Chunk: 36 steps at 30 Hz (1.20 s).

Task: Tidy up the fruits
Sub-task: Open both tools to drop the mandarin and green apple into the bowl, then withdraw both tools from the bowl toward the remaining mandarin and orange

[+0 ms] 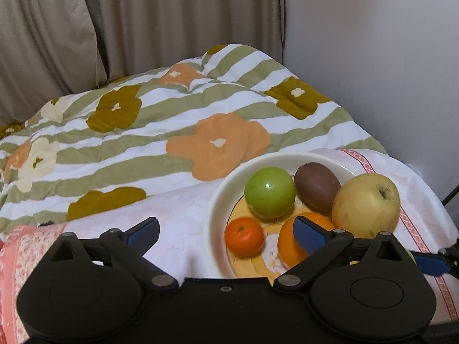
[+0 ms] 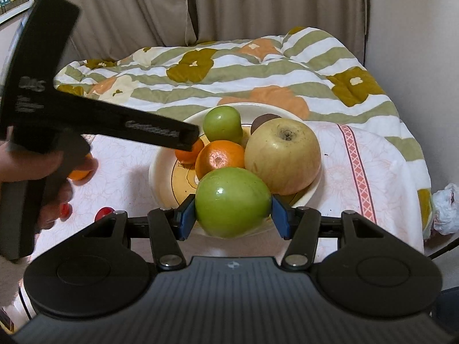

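**Fruit gathered on a plate, one green apple held above its near rim**

In the left wrist view, the left gripper [image 1: 226, 236] is being held with its blue-padded jaws spread wide, nothing pinched between them. A small orange tangerine [image 1: 244, 237] is lying on the round cream ceramic plate [image 1: 218, 197], between the two pads. A smooth green apple [image 1: 269, 192], a brown oval kiwi [image 1: 317, 186], a larger orange [image 1: 287, 243] and a big yellow apple [image 1: 366, 205] are also being carried by the plate. The plate is resting on a white cloth with pink trim [image 1: 178, 212], with a flower-patterned striped quilt [image 1: 172, 120] behind it.

In the right wrist view, the right gripper [image 2: 233, 210] is being kept pinched on a second, large green apple [image 2: 233, 200], both blue pads pressed to its sides, over the plate's near rim. The left tool is being gripped by a hand [image 2: 43, 177] at the left. Another orange fruit [image 2: 80, 173] and two small red round fruits [image 2: 103, 213] are lying on the cloth, off the plate.
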Tool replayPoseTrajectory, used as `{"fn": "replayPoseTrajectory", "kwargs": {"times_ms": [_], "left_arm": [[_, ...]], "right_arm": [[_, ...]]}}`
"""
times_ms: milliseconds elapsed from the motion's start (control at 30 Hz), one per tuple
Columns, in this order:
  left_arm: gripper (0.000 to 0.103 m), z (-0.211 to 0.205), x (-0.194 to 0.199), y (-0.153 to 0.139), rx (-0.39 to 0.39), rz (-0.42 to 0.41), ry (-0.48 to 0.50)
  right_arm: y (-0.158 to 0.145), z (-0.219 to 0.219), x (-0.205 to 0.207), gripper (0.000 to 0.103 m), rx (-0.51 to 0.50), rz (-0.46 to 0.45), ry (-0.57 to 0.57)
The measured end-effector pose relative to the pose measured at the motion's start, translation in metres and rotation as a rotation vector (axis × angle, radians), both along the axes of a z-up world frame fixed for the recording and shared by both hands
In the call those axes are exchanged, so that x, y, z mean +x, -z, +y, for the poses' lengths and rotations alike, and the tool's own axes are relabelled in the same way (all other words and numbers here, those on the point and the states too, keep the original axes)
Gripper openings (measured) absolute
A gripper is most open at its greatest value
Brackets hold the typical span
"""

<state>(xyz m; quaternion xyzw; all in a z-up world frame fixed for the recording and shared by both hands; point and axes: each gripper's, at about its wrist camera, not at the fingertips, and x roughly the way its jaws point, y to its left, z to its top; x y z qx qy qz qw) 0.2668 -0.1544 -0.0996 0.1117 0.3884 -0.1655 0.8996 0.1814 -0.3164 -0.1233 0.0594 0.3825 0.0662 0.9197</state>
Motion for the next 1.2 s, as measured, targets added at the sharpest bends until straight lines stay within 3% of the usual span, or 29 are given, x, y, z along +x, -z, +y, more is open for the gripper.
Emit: {"fn": "replayPoseTrajectory", "kwargs": {"times_ms": [700,733,800,833,867,1200], "left_arm": [[0.102,0.062,-0.063,-0.011,0.026,-0.014,-0.076],[0.102,0.063,-0.064,-0.011,0.026,-0.016,-0.083],[0.102,0.066,-0.069,-0.012,0.026,-0.031,-0.097],[0.102,0.067,-0.073,-0.013,0.025,-0.040,-0.104],[0.102,0.069,-0.076,-0.013,0.020,-0.047,-0.107],[0.102,0.075,-0.099,-0.023,0.041,-0.088,-0.147]], "right_arm": [[0.004,0.021,0.013,0.071,-0.061,-0.001,0.006],[0.004,0.022,0.013,0.072,-0.070,-0.002,-0.004],[0.003,0.026,0.012,0.084,-0.095,-0.017,-0.016],[0.002,0.027,0.010,0.100,-0.113,-0.025,-0.009],[0.001,0.028,0.008,0.103,-0.125,-0.035,-0.005],[-0.013,0.028,-0.010,0.103,-0.114,-0.054,-0.013]]}}
